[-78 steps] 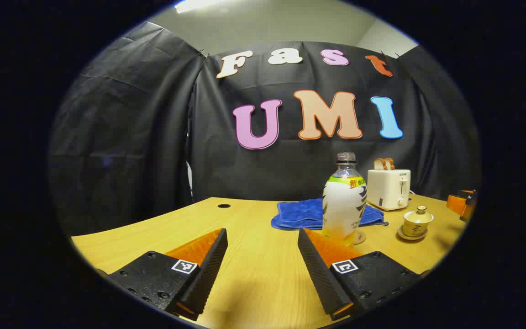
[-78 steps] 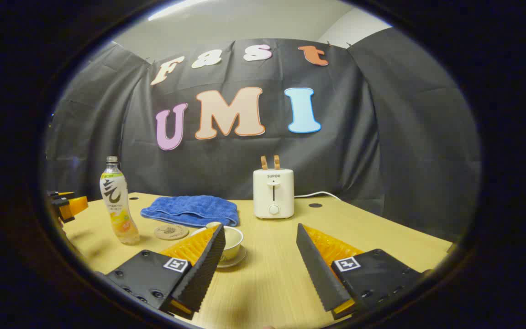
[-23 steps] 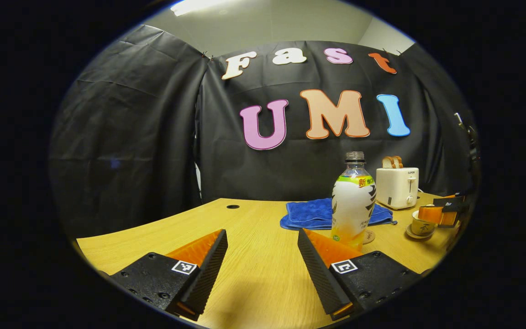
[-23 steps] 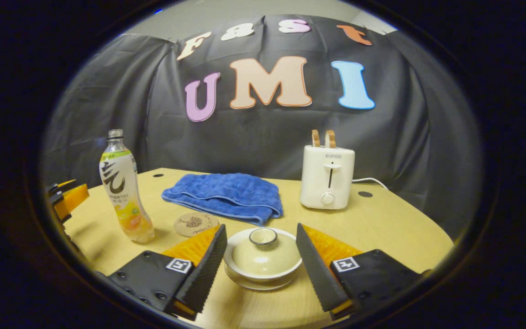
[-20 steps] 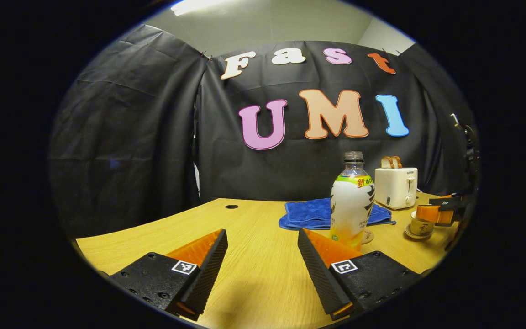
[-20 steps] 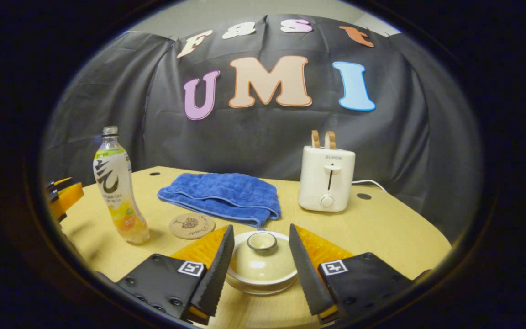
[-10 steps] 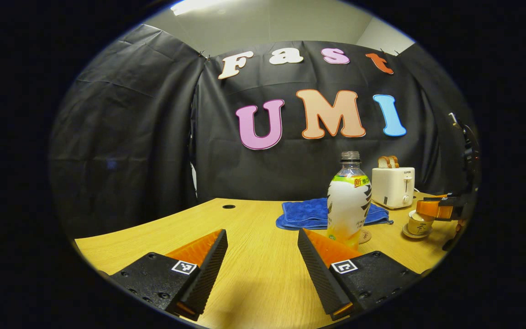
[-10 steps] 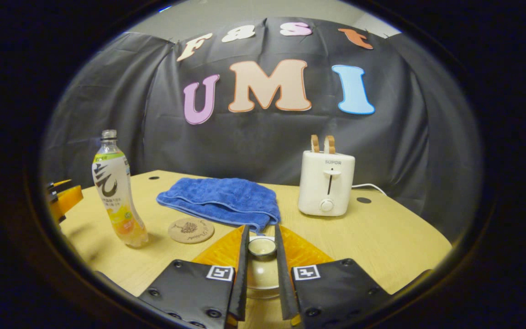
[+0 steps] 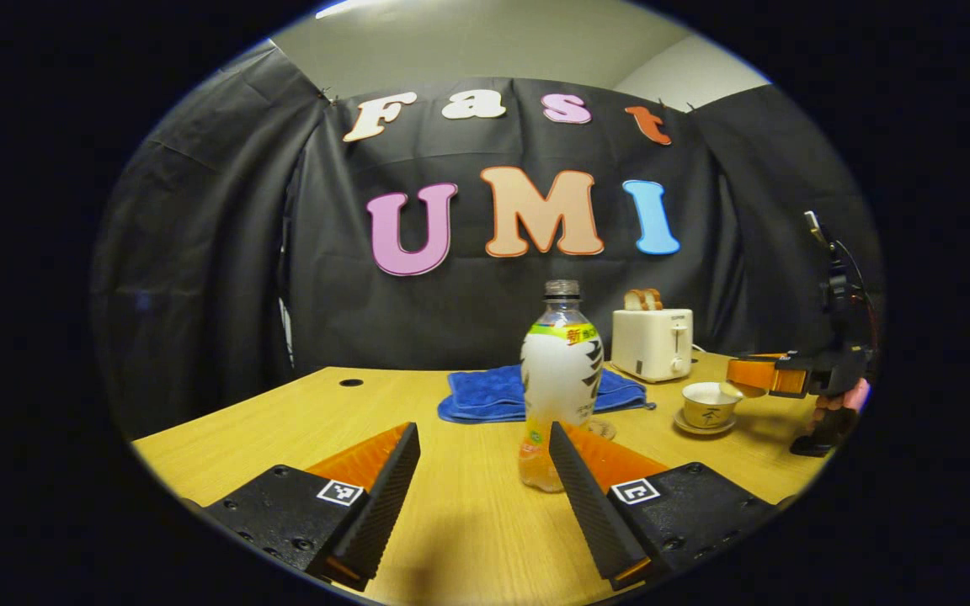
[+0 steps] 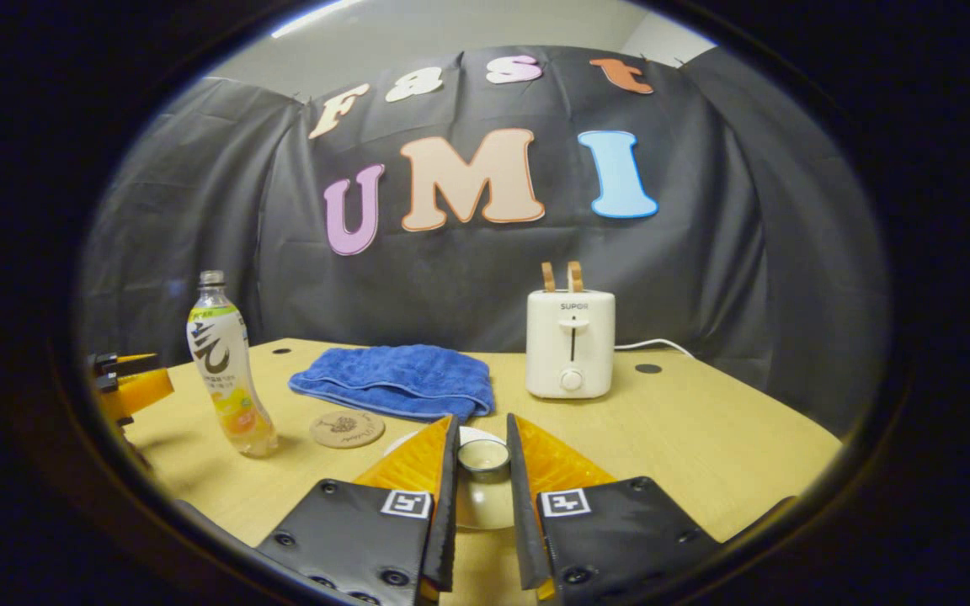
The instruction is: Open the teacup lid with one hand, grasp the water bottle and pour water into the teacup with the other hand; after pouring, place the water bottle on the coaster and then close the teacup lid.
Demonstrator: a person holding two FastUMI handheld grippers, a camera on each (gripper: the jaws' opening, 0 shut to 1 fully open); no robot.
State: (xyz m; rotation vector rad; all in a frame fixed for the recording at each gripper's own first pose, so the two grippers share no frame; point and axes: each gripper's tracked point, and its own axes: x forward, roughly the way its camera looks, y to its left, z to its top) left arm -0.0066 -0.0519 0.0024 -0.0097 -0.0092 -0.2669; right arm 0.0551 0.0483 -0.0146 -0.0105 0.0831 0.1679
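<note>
The right gripper is clenched on the knob of the teacup lid, one finger pressing each side, and in the left gripper view that lid hangs beside and slightly above the open teacup, which sits on its saucer on the table; so the lid-opening step looks done or nearly so, with the lid held clear of the cup; the left gripper is released, its jaws spread wide, and the water bottle stands upright on the table just ahead, between the line of the two fingers but not yet touched; the coaster lies bare between bottle and cup, near the blue towel; the step in hand appears to be the reach for the bottle; the next move calls for easing the left gripper forward until the bottle's body sits between the fingers, closing firmly but not so hard that the thin plastic buckles, then lifting toward the cup while the right gripper keeps the lid out of the pour path
</note>
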